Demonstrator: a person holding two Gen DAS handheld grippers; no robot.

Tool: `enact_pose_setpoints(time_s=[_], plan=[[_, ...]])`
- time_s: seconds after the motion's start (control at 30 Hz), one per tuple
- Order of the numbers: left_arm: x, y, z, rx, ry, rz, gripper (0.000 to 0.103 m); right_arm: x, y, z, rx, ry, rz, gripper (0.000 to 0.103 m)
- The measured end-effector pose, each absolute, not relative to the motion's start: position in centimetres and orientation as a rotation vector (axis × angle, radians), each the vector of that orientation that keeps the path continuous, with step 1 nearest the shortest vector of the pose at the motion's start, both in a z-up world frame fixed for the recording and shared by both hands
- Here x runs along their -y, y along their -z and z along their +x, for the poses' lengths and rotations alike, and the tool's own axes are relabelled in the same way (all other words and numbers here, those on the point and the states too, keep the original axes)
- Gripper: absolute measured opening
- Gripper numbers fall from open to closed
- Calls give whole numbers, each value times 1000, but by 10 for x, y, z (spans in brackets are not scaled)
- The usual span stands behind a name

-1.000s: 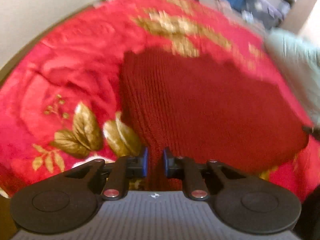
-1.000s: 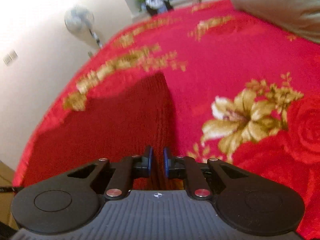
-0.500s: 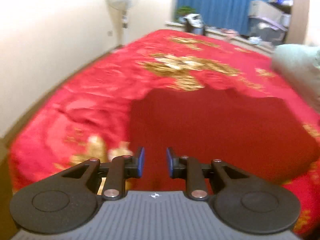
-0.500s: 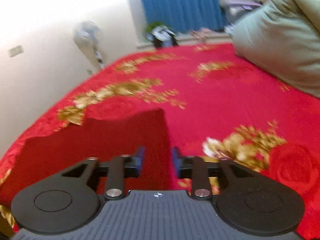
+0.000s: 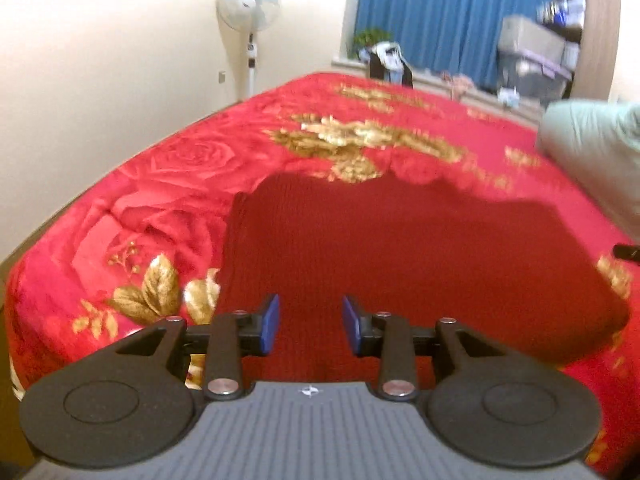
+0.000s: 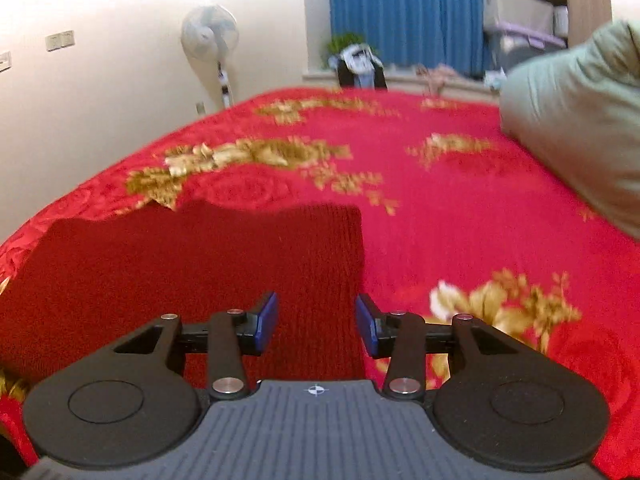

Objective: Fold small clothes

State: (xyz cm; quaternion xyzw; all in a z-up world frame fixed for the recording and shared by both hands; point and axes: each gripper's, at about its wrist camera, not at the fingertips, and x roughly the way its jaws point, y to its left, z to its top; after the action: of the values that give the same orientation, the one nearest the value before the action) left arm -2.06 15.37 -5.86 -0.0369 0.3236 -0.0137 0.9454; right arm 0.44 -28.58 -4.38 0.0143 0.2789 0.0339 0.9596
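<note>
Blue rubber pads line both tools, and each stands wide apart, holding nothing. The left tool (image 5: 310,326) hovers over the near edge of a dark red ribbed knitted garment (image 5: 400,252), towards its left side. The right tool (image 6: 316,322) hovers over the same garment's near right corner (image 6: 200,276), its right pad just past the right edge. The garment lies flat on a bed covered by a bright red blanket with gold flowers (image 5: 160,208). A pale green pillow (image 6: 580,128) sits far right. Beyond the bed stand a white pedestal fan (image 5: 248,12) and blue curtains (image 5: 432,16).

Likely risks: red on red blurs the garment's edges, so a tool may pinch the blanket too. Uneven lifting by the two tools could skew the fold or bunch the soft knit.
</note>
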Motion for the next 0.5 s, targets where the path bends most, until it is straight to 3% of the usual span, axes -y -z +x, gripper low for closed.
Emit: enact_pose_setpoints(time_s=[0.5], plan=[[-137, 83, -37, -799, 28, -341, 47, 298, 25, 2, -509, -75, 57, 47]])
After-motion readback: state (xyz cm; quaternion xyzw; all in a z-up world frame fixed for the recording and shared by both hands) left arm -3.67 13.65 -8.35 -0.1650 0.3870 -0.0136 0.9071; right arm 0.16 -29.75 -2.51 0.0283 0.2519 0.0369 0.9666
